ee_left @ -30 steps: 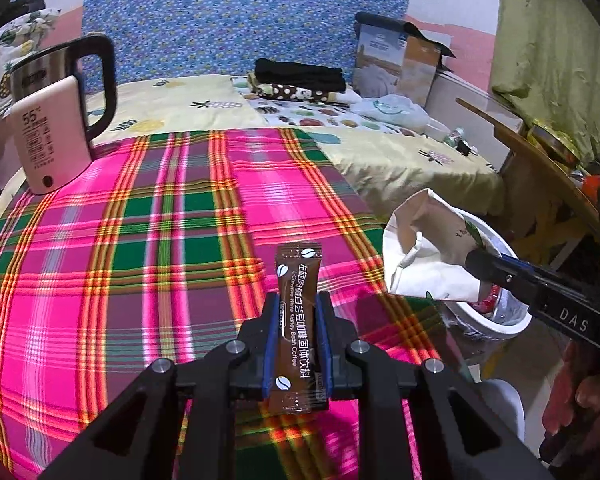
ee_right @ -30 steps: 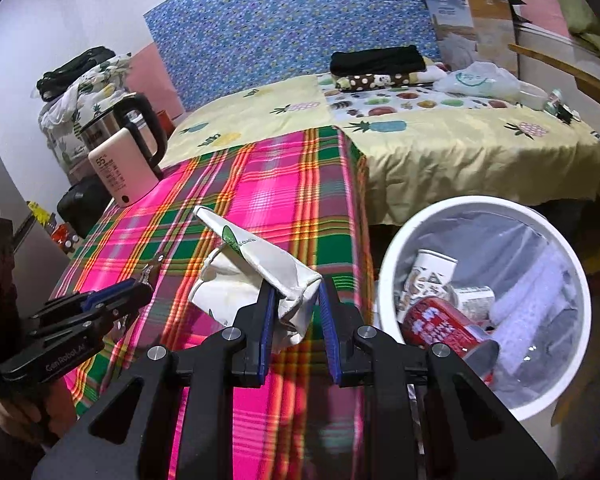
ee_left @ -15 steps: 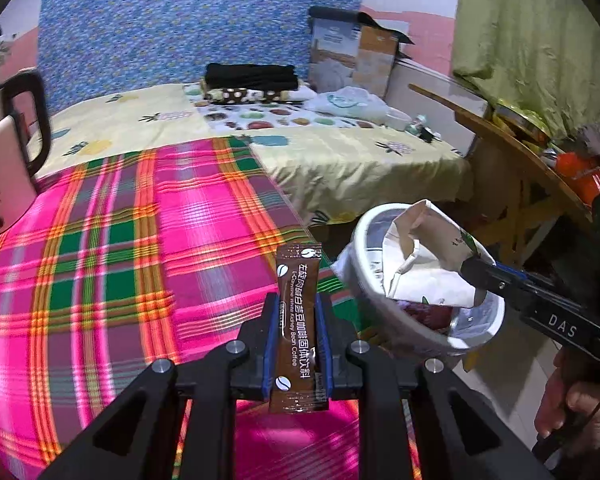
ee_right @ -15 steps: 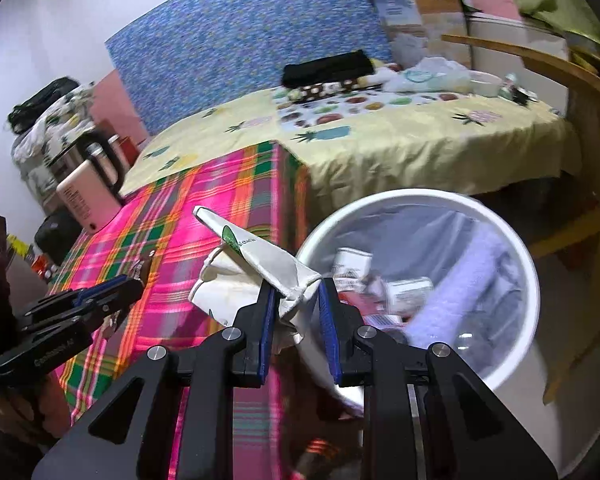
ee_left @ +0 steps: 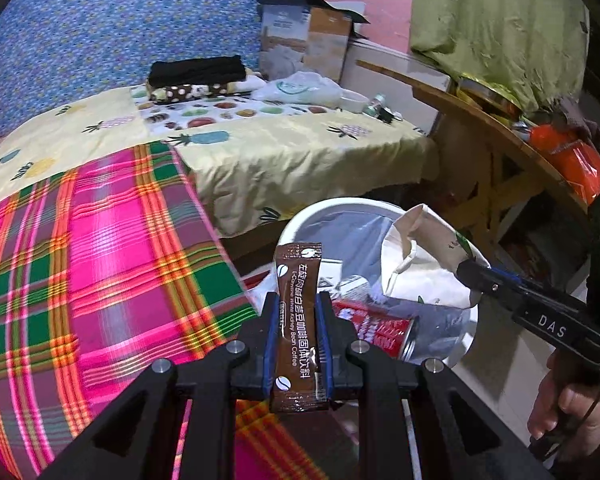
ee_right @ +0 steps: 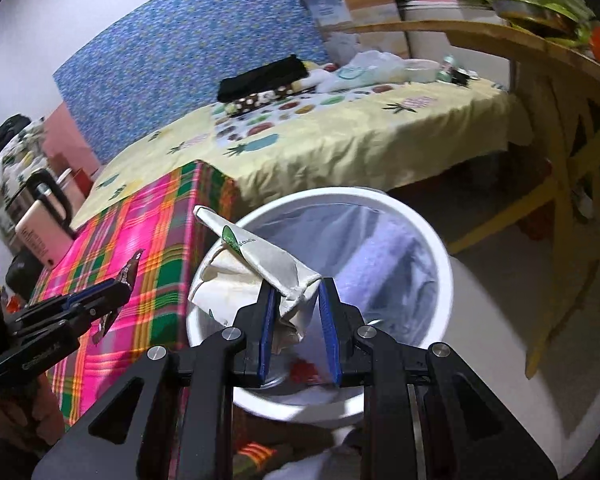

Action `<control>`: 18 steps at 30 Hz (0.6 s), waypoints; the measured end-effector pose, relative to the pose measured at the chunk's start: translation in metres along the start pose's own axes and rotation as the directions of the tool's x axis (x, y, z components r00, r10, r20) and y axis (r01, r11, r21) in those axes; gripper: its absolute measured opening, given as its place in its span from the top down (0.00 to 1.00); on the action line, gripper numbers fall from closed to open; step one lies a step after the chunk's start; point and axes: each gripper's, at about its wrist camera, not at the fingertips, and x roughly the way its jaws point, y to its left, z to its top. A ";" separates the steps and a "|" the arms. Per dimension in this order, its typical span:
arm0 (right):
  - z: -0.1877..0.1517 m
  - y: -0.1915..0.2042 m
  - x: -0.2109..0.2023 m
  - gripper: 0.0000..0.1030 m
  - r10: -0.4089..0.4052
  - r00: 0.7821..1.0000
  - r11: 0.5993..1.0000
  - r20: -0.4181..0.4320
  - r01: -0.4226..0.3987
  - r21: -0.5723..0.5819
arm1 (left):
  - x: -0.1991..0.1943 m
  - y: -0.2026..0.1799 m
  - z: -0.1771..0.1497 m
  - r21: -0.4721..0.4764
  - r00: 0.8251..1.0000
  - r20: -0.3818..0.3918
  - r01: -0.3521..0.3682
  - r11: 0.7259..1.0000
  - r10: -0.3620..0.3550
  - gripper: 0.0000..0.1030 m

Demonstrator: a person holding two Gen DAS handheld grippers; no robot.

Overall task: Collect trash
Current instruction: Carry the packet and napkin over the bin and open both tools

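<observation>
My left gripper [ee_left: 298, 320] is shut on a brown coffee sachet [ee_left: 298, 320] and holds it upright at the table's right edge, beside the white trash bin [ee_left: 300, 220]. My right gripper [ee_right: 298, 320] holds a crumpled white paper bag [ee_right: 256, 264] over the bin [ee_right: 436, 240]; its jaws stand slightly apart, the bag touching the left pad. In the left wrist view the bag [ee_left: 420, 264] hangs from the right gripper [ee_left: 472, 276] above the bin, which holds a red can [ee_left: 376, 326] and other trash. The left gripper also shows in the right wrist view [ee_right: 120, 284].
A pink and green plaid tablecloth [ee_left: 80, 280] covers the table left of the bin. A bed with a yellow sheet [ee_left: 280, 148] lies behind. A wooden table [ee_left: 480, 128] stands at the right. A kettle [ee_right: 40, 216] sits far left on the table.
Both grippers have moved right, from over the plaid table to the bin. The paper bag now hangs over the bin's opening, and the right jaws have opened a little.
</observation>
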 end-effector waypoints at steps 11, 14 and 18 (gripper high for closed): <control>0.002 -0.019 0.010 0.78 -0.051 0.998 0.998 -0.031 0.052 0.019 | 0.037 -0.025 0.013 0.042 0.997 -0.044 0.071 0.997 -0.069 0.81; 0.004 -0.021 0.012 0.78 -0.055 0.998 0.998 -0.034 0.056 0.021 | 0.045 -0.029 0.017 0.042 0.994 -0.050 0.096 0.994 -0.094 0.81; 0.005 -0.020 0.011 0.77 -0.061 0.998 0.998 -0.018 0.061 -0.001 | 0.049 -0.030 0.021 0.037 0.992 -0.040 0.122 0.992 -0.120 0.75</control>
